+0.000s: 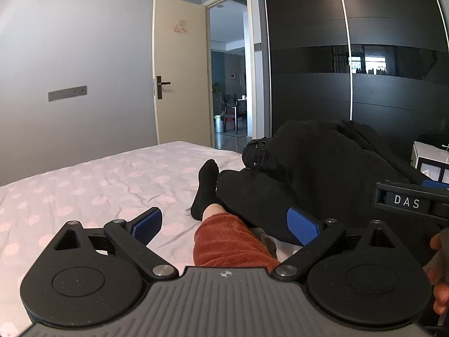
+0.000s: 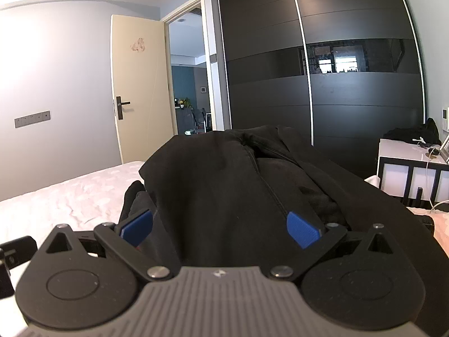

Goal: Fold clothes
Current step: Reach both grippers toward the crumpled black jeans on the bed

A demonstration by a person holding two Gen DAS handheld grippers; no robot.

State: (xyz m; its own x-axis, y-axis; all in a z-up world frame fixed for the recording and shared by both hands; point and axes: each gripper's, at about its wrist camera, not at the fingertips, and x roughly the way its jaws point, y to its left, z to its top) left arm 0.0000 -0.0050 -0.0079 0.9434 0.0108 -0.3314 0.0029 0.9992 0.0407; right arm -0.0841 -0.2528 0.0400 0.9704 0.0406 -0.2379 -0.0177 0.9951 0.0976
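A black zip jacket [image 1: 322, 168] lies bunched on the bed, to the right in the left wrist view. It fills the middle of the right wrist view [image 2: 224, 185], zipper running up its centre. My left gripper [image 1: 224, 224] is open and empty, low over the person's leg, its right pad touching or just in front of the jacket's edge. My right gripper [image 2: 220, 229] is open, its blue pads [image 2: 301, 229] spread either side of the jacket's near part, closed on nothing.
The bed [image 1: 98, 185] has a white sheet with pink dots. The person's leg in rust trousers [image 1: 227, 241] and a black sock [image 1: 206, 191] rests on it. A dark wardrobe [image 2: 322, 84], an open door [image 1: 179, 70] and a white nightstand [image 2: 407, 174] stand behind.
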